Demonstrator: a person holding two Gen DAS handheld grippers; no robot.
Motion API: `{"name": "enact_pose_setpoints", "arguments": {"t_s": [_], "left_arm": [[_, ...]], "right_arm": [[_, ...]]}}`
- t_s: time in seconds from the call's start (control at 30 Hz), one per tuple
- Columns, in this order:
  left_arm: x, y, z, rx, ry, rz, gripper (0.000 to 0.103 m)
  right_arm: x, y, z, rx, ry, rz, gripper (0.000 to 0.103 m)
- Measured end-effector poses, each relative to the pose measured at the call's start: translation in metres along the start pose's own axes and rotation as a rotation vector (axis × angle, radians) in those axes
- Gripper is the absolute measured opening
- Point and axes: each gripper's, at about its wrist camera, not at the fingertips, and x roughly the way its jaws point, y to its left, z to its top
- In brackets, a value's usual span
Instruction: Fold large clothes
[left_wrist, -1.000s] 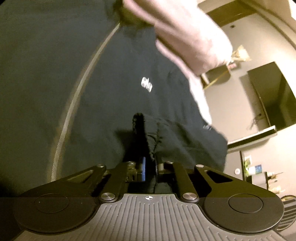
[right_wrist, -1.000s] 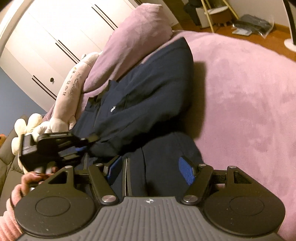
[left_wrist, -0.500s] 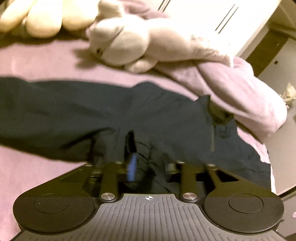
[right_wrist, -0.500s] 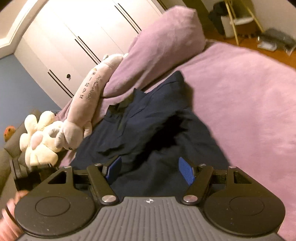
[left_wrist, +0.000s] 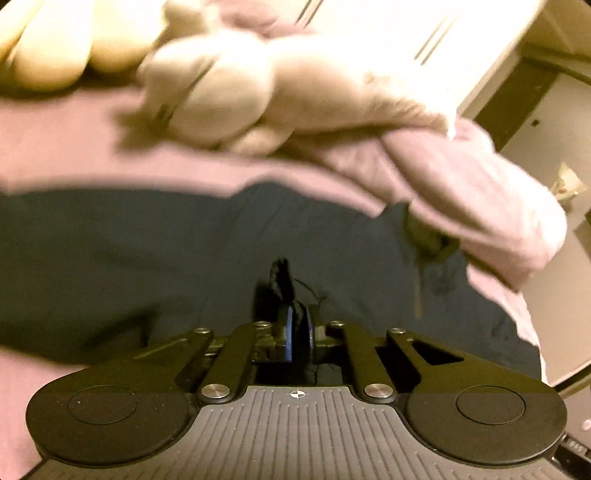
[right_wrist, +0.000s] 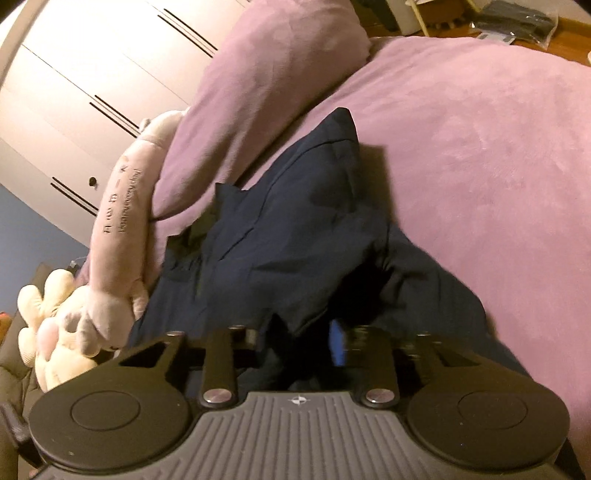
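Note:
A navy garment (left_wrist: 184, 258) lies spread across the purple bed cover (left_wrist: 74, 155), its collar end up against the pillow. My left gripper (left_wrist: 299, 325) is shut on a pinched-up fold of it, and a tuft of dark cloth sticks out past the pads. In the right wrist view the same garment (right_wrist: 295, 229) is bunched and partly doubled over itself. My right gripper (right_wrist: 303, 343) sits at its near edge with jaws closing on a fold of cloth. That cloth drapes over the left finger, and only the right blue pad (right_wrist: 336, 347) shows.
A purple pillow (right_wrist: 277, 74) and a long pink plush toy (right_wrist: 122, 221) lie along the head of the bed, with a cream plush (right_wrist: 40, 314) beside them. White wardrobe doors (right_wrist: 92, 74) stand behind. Bare purple bed cover (right_wrist: 480, 147) stretches to the right of the garment.
The left gripper opened briefly, then shut again on a fold while the garment dropped flat onto the bed. The right gripper moved in over the garment's edge and its jaws came together.

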Motion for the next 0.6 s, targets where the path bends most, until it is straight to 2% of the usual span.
{"name": "enact_pose_setpoints", "arguments": {"t_s": [0.1, 0.17, 0.27, 0.33, 0.37, 0.47, 0.6], "left_arm": [[-0.005, -0.027, 0.020, 0.105, -0.107, -0.002, 0.009], [-0.003, -0.038, 0.025, 0.155, -0.158, 0.029, 0.009], [0.017, -0.041, 0.020, 0.167, -0.112, 0.085, 0.009], [0.032, -0.037, 0.007, 0.205, -0.067, 0.172, 0.009], [0.037, -0.032, 0.001, 0.211, -0.039, 0.183, 0.009], [0.042, -0.014, -0.010, 0.165, 0.027, 0.159, 0.012], [0.035, -0.002, -0.014, 0.106, 0.047, 0.107, 0.013]], "right_arm": [[-0.005, 0.012, -0.002, -0.150, -0.123, -0.057, 0.017], [-0.005, 0.014, -0.006, -0.235, -0.186, -0.090, 0.018], [-0.003, 0.002, -0.006, -0.210, -0.170, -0.127, 0.021], [-0.007, -0.014, -0.001, -0.122, -0.157, -0.100, 0.022], [-0.008, -0.022, 0.001, -0.080, -0.151, -0.072, 0.023], [-0.010, -0.028, 0.008, -0.035, -0.139, -0.062, 0.022], [-0.005, -0.013, 0.010, -0.143, -0.134, -0.133, 0.020]]}}
